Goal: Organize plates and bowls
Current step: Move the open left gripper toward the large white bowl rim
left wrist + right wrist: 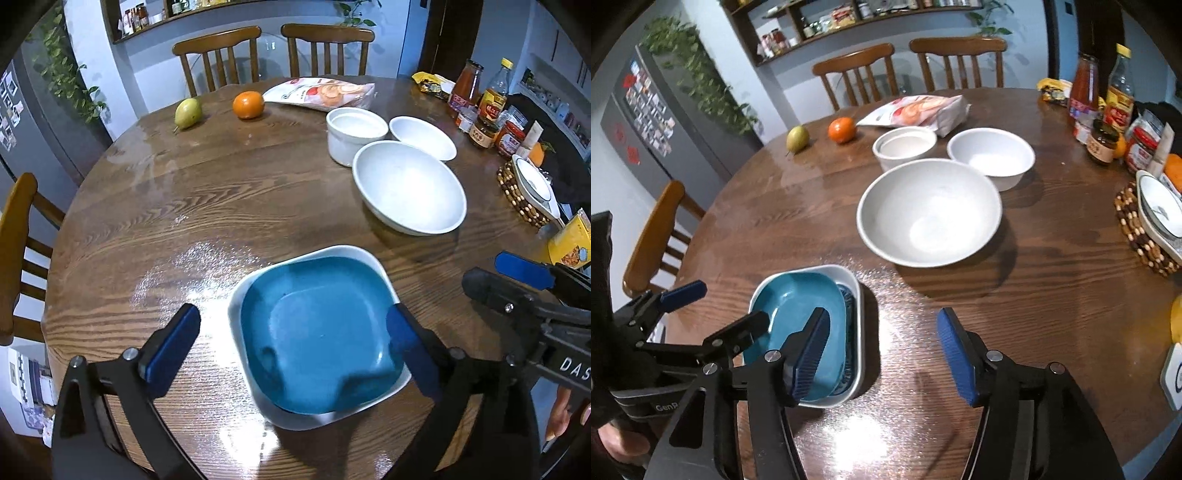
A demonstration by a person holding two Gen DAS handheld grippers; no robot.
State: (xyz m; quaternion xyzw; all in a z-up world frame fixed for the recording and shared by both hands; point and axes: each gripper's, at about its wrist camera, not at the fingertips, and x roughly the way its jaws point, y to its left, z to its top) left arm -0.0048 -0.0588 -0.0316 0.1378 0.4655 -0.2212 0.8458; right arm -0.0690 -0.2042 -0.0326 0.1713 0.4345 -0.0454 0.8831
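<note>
A blue square plate (321,343) lies tilted inside a white-rimmed square dish (236,310) near the table's front edge; both also show in the right wrist view, the plate (798,306) and the dish (858,295). My left gripper (291,343) is open, its fingers straddling the plates' left part, the right finger over the blue plate. My right gripper (886,354) is open and empty, just right of the stack. A large white bowl (408,186) (929,218), a smaller white bowl (423,136) (991,155) and a white ramekin (354,133) (905,146) stand mid-table.
A pear (188,112), an orange (248,104) and a snack bag (321,92) lie at the far side. Bottles and jars (487,107) crowd the right edge, with a dish on a beaded trivet (1145,229). Wooden chairs (218,55) ring the round wooden table (184,221).
</note>
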